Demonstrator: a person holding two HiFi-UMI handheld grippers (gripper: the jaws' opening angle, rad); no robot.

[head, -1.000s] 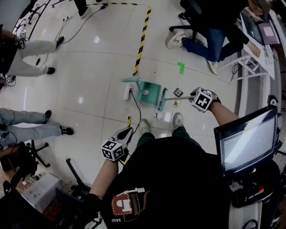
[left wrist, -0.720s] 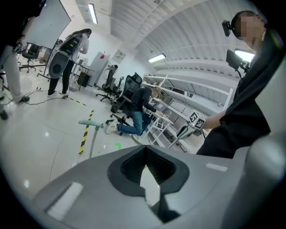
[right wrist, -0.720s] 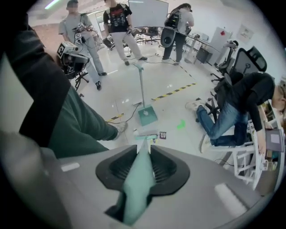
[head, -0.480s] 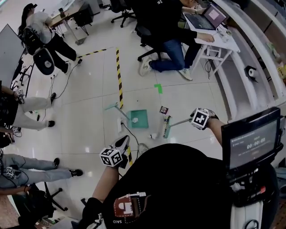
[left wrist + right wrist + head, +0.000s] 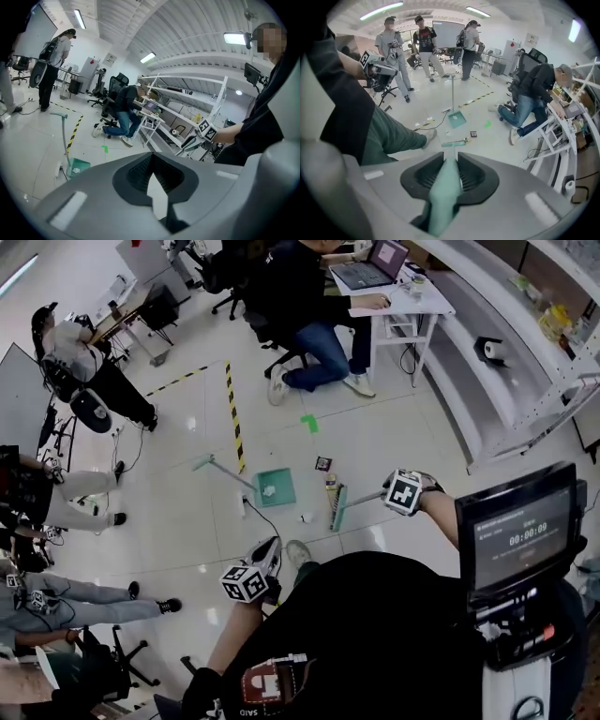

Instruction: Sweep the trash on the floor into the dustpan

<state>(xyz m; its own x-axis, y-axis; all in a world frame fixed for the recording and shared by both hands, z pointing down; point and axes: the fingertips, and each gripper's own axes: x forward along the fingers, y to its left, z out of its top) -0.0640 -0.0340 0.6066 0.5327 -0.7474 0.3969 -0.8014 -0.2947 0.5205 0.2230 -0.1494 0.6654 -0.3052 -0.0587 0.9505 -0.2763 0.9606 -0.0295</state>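
A teal dustpan (image 5: 277, 487) stands on the white floor with a white scrap inside it; its long handle (image 5: 221, 471) slants up to the left. My right gripper (image 5: 383, 494) is shut on the teal broom handle (image 5: 445, 187). The broom head (image 5: 337, 508) rests on the floor, right of the dustpan and apart from it. A small white scrap (image 5: 307, 517) lies between pan and broom. Two dark wrappers (image 5: 322, 463) lie just beyond the broom head. My left gripper (image 5: 268, 546) hangs by my left foot, shut and holding nothing; its jaw tips meet in the left gripper view (image 5: 151, 159).
A black cable and white power strip (image 5: 243, 506) lie left of the dustpan. Yellow-black tape (image 5: 232, 409) and a green tape mark (image 5: 308, 423) are on the floor beyond. A seated person at a white desk (image 5: 398, 306), standing people on the left and a shelf rack (image 5: 525, 381) surround the area.
The head view has lifted, showing more of the room. The broom head has drawn away from the dustpan's right side. My left gripper stays low by my foot.
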